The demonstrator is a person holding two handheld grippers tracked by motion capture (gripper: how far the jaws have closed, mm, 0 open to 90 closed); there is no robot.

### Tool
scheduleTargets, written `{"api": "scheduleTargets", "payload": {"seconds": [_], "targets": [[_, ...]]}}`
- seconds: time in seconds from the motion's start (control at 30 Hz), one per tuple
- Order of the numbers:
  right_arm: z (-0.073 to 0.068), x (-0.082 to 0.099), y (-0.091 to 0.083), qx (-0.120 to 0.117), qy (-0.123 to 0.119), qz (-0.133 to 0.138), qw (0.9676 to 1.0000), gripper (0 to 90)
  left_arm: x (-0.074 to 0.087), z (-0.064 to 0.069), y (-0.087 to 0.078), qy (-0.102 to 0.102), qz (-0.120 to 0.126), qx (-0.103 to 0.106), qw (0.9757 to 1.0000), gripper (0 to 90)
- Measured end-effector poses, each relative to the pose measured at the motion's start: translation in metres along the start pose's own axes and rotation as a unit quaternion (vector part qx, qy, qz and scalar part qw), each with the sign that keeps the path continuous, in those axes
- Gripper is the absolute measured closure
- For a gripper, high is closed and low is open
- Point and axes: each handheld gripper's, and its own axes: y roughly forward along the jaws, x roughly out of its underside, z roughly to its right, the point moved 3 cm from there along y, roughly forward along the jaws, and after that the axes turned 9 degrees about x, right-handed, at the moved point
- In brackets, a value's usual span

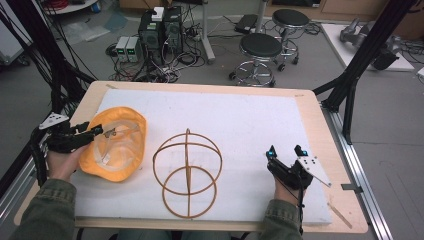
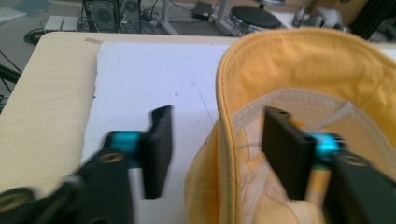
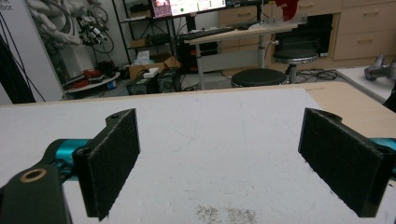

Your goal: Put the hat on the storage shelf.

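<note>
Left gripper (image 2: 212,154): my jaws stand apart, straddling the near rim of the yellow hat (image 2: 299,65), one jaw outside on the white mat (image 2: 140,70), the other inside the crown; I cannot tell whether either pad touches the cloth yet.
Right gripper (image 3: 219,158): jaws spread wide over bare mat, nothing between them; I hold it near the table's right front.
Hat position: it lies crown-down, opening upward, at the left of the mat (image 1: 250,115), just beside the wire stand (image 1: 187,172) but apart from it.
Stand: thin hoops forming an open globe, upright at the mat's middle front.
Handling, my judgement: hat is light, soft cloth that will sag and fold; the stitched rim with its sweatband is the firmest hold.
Risk: the light stand may tip if nudged.
</note>
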Motion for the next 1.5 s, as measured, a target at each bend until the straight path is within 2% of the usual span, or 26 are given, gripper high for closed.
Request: {"api": "scheduleTargets", "payload": {"seconds": [0.03, 0.07, 0.1, 0.2, 0.3, 0.53, 0.73, 0.77, 0.8, 0.83, 0.87, 0.9, 0.93, 1.0, 1.03, 1.07, 1.1, 1.13, 1.17, 1.2, 1.23, 1.3, 1.33, 1.37, 1.4, 1.5], "targets": [[0.000, 0.000, 0.000, -0.001, 0.001, -0.001, 1.0000, 11.6, 0.000, 0.000, 0.000, 0.000, 0.000, 0.000, 1.0000, 68.0], [0.000, 0.000, 0.000, -0.001, 0.000, -0.001, 1.0000, 11.5, 0.002, 0.000, 0.000, 0.007, -0.012, 0.001, 0.9999, 81.8], [0.000, 0.000, 0.000, -0.001, 0.000, -0.001, 1.0000, 11.5, 0.002, 0.000, 0.000, 0.007, -0.012, 0.001, 0.9999, 86.5], [-0.001, 0.000, 0.000, 0.001, -0.001, -0.001, 1.0000, 11.6, 0.002, 0.001, 0.000, -0.007, -0.011, 0.021, 0.9997, 87.2], [-0.001, 0.001, 0.000, 0.001, -0.003, -0.003, 1.0000, 11.5, 0.001, 0.003, -0.001, -0.006, -0.004, 0.026, 0.9996, 87.3], [-0.002, 0.001, 0.000, 0.001, -0.003, -0.005, 1.0000, 11.5, -0.002, 0.005, -0.004, -0.017, 0.016, 0.036, 0.9991, 87.3], [-0.002, 0.001, 0.000, 0.000, -0.002, -0.006, 1.0000, 11.5, -0.006, 0.008, -0.009, -0.020, 0.050, 0.037, 0.9979, 87.3], [-0.002, 0.001, 0.000, 0.000, -0.002, -0.006, 1.0000, 11.6, -0.008, 0.010, -0.012, -0.021, 0.066, 0.039, 0.9968, 87.3], [-0.002, 0.001, 0.000, 0.000, -0.002, -0.007, 1.0000, 11.5, -0.008, 0.010, -0.012, -0.021, 0.066, 0.039, 0.9968, 87.3], [-0.002, 0.001, 0.000, 0.000, -0.002, -0.007, 1.0000, 11.5, -0.010, 0.011, -0.015, -0.023, 0.084, 0.046, 0.9951, 87.3], [-0.002, 0.001, 0.000, 0.000, -0.002, -0.007, 1.0000, 11.5, -0.010, 0.011, -0.015, -0.023, 0.084, 0.046, 0.9951, 87.3], [-0.001, 0.001, 0.000, 0.000, -0.003, -0.005, 1.0000, 11.5, -0.011, 0.013, -0.017, -0.020, 0.093, 0.052, 0.9941, 87.3], [-0.001, 0.001, 0.000, 0.001, -0.003, -0.005, 1.0000, 11.6, -0.014, 0.017, -0.020, -0.011, 0.111, 0.061, 0.9919, 87.3], [-0.002, 0.001, 0.000, 0.001, -0.002, -0.007, 1.0000, 11.5, -0.018, 0.022, -0.023, -0.002, 0.129, 0.064, 0.9896, 87.3], [-0.002, 0.001, 0.000, 0.000, -0.002, -0.006, 1.0000, 11.5, -0.018, 0.022, -0.023, -0.002, 0.129, 0.064, 0.9896, 87.3], [-0.002, 0.001, 0.000, 0.000, -0.002, -0.006, 1.0000, 11.6, -0.022, 0.028, -0.026, 0.005, 0.148, 0.069, 0.9866, 87.3], [-0.002, 0.001, -0.001, 0.000, -0.002, -0.006, 1.0000, 11.6, -0.024, 0.030, -0.027, 0.008, 0.158, 0.069, 0.9849, 87.3], [-0.002, 0.001, -0.001, 0.000, -0.001, -0.006, 1.0000, 11.5, -0.024, 0.030, -0.027, 0.008, 0.158, 0.069, 0.9849, 87.3], [-0.001, 0.001, 0.000, 0.000, -0.002, -0.004, 1.0000, 11.5, -0.026, 0.033, -0.029, 0.010, 0.169, 0.069, 0.9832, 87.3], [-0.001, 0.001, -0.001, 0.000, -0.001, -0.005, 1.0000, 11.6, -0.028, 0.035, -0.030, 0.013, 0.182, 0.069, 0.9809, 87.3], [-0.001, 0.001, -0.001, 0.000, 0.000, -0.005, 1.0000, 11.6, -0.032, 0.041, -0.034, 0.023, 0.207, 0.064, 0.9759, 87.3], [-0.001, 0.001, -0.001, 0.001, 0.000, -0.005, 1.0000, 11.5, -0.036, 0.047, -0.037, 0.036, 0.230, 0.058, 0.9709, 87.3], [-0.001, 0.001, -0.001, 0.000, 0.001, -0.006, 1.0000, 11.5, -0.036, 0.047, -0.037, 0.036, 0.230, 0.058, 0.9709, 87.3], [-0.001, 0.001, -0.001, 0.000, 0.000, -0.005, 1.0000, 11.6, -0.037, 0.050, -0.038, 0.039, 0.241, 0.060, 0.9679, 87.3], [-0.001, 0.001, -0.001, 0.000, -0.001, -0.004, 1.0000, 11.5, -0.040, 0.057, -0.040, 0.048, 0.262, 0.058, 0.9623, 87.3], [-0.001, 0.000, -0.001, -0.001, -0.002, -0.002, 1.0000, 11.5, -0.045, 0.064, -0.043, 0.052, 0.285, 0.061, 0.9551, 87.3]]}}
